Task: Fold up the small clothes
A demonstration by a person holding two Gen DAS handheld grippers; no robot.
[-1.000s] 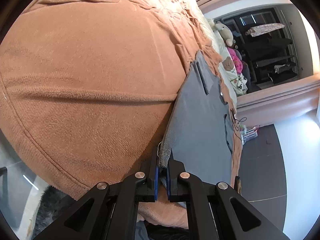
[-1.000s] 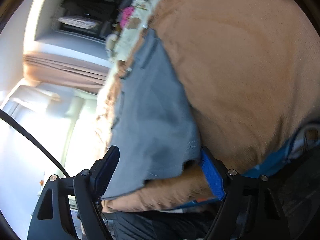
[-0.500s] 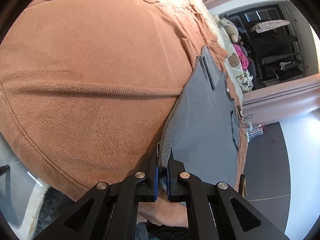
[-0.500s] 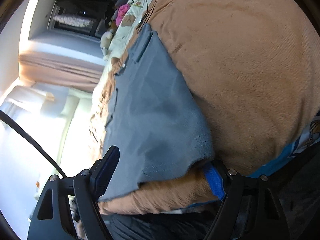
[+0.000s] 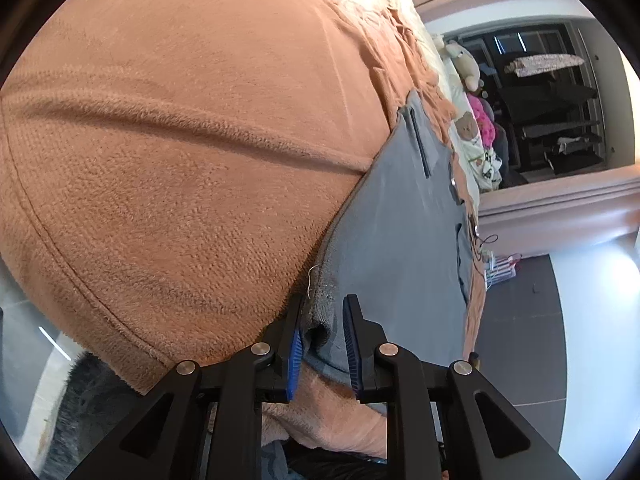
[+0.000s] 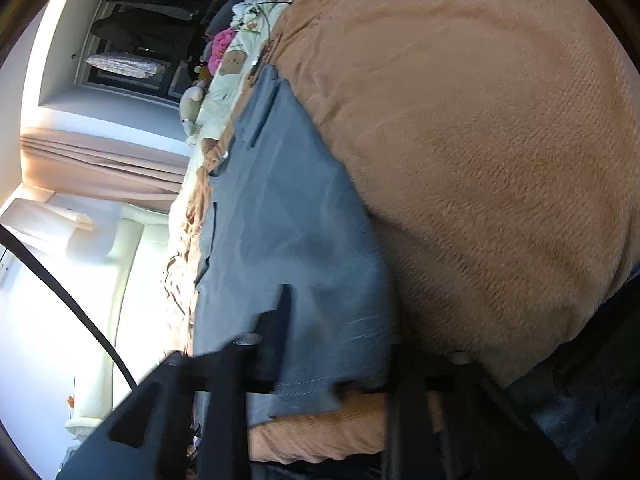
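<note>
Left tongs (image 5: pixel 320 334) had just parted, loose about the grey garment's (image 5: pixel 400 240) near corner; right tongs (image 6: pixel 336 344), blurred, had clenched on its other near corner. Garment lay flat on the brown blanket (image 5: pixel 180 160), no fold visible.

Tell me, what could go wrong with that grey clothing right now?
On the left gripper the jaws have just been opening, so the corner of the grey garment between them could slip out. The right gripper looks blurred; its shut jaws may have pinched the brown blanket along with the hem.
</note>
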